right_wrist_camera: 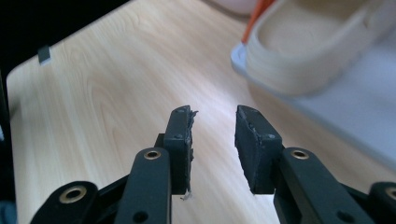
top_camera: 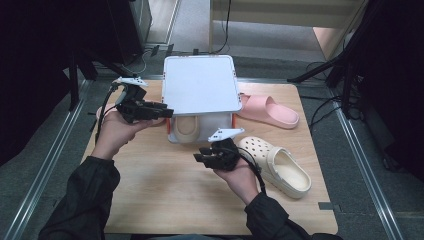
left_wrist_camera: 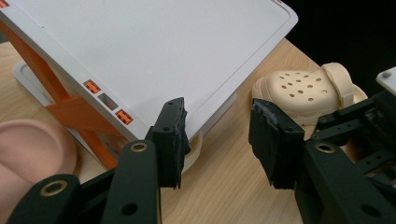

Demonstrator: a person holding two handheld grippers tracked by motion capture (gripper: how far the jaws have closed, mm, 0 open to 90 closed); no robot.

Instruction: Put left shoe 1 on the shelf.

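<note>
High view: both grippers (jaws apart) beside white box.

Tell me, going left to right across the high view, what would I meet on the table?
Left gripper → white shoe box with its lid up → right gripper → cream clog; the pink slide sandal lies farther back.

A light wooden table fills the middle of the frame. At its upper centre stands a white storage box, a pink slipper just right of it; a cream clog lies at right centre.
</note>
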